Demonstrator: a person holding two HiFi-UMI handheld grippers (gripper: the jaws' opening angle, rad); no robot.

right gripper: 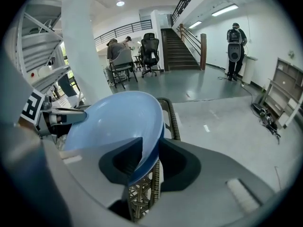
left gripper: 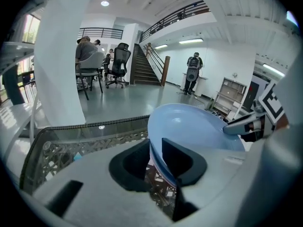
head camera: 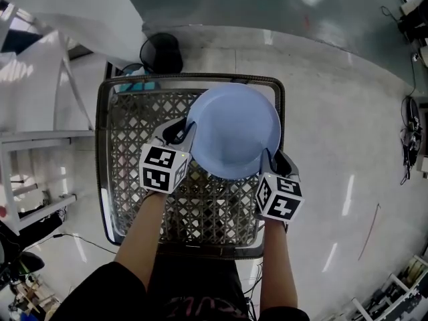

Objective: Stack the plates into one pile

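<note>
A light blue plate (head camera: 234, 129) hangs over the far right part of a metal lattice basket (head camera: 103, 146). My left gripper (head camera: 184, 131) has the plate's left rim between its jaws, and my right gripper (head camera: 277, 160) has the near right rim. In the left gripper view the rim (left gripper: 189, 126) passes through the jaws of the left gripper (left gripper: 155, 162), with lattice showing in a gap beside one pad. The right gripper view shows the plate (right gripper: 113, 122) lying loosely between the jaws of the right gripper (right gripper: 149, 162). What lies under the plate is hidden.
The basket's rim (right gripper: 170, 117) runs close under the plate's far side. A black round object (head camera: 160, 51) stands on the floor beyond the basket. White shelving (head camera: 40, 139) is at the left and cables (head camera: 409, 136) at the right. People and office chairs (left gripper: 118, 63) are far off.
</note>
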